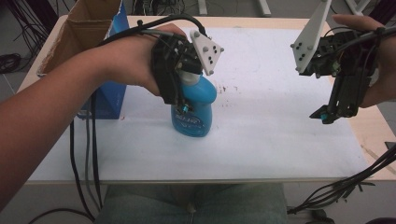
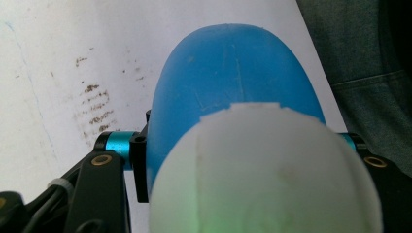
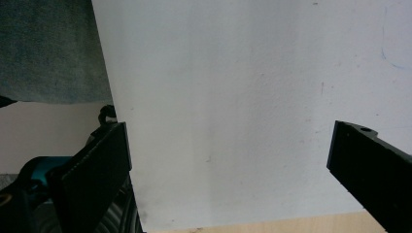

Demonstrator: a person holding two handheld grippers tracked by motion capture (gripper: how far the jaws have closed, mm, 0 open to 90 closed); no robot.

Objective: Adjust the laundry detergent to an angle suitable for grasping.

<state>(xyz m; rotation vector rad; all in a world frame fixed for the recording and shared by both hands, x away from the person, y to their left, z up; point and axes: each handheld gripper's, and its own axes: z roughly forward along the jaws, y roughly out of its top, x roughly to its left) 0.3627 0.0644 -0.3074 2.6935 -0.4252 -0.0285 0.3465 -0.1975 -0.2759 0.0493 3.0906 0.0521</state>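
Near edge, 6 o'clock: denim lap [image 1: 194,205] below the table [image 1: 219,179]; cables [image 1: 84,158] hanging at 7 o'clock.

Centre, slightly toward 9 o'clock: blue bottle [image 1: 194,109] upright on the white sheet [image 1: 280,135], white cap [image 2: 265,174] up. Left gripper [image 1: 180,100] clamped on the bottle from above, jaws pressed against both sides of the body just under the cap; left hand [image 1: 128,60] wrapped around the gripper housing, grey plate [image 1: 208,51] on top. In the left gripper view: blue shoulder [image 2: 228,82] bulging between the two jaws, teal pins at either side, brown smudges [image 2: 94,104] on the sheet at 9 o'clock of the bottle.

At 3 o'clock: right gripper [image 1: 327,114] raised above the sheet, well apart from the bottle, pointing down; jaws spread wide, nothing between them, bare sheet visible through the gap in the right gripper view. Right hand [image 1: 380,65] gripping its housing.

Far left, 10 o'clock: open cardboard box [image 1: 81,32] beside a blue carton [image 1: 109,98], near the left forearm.
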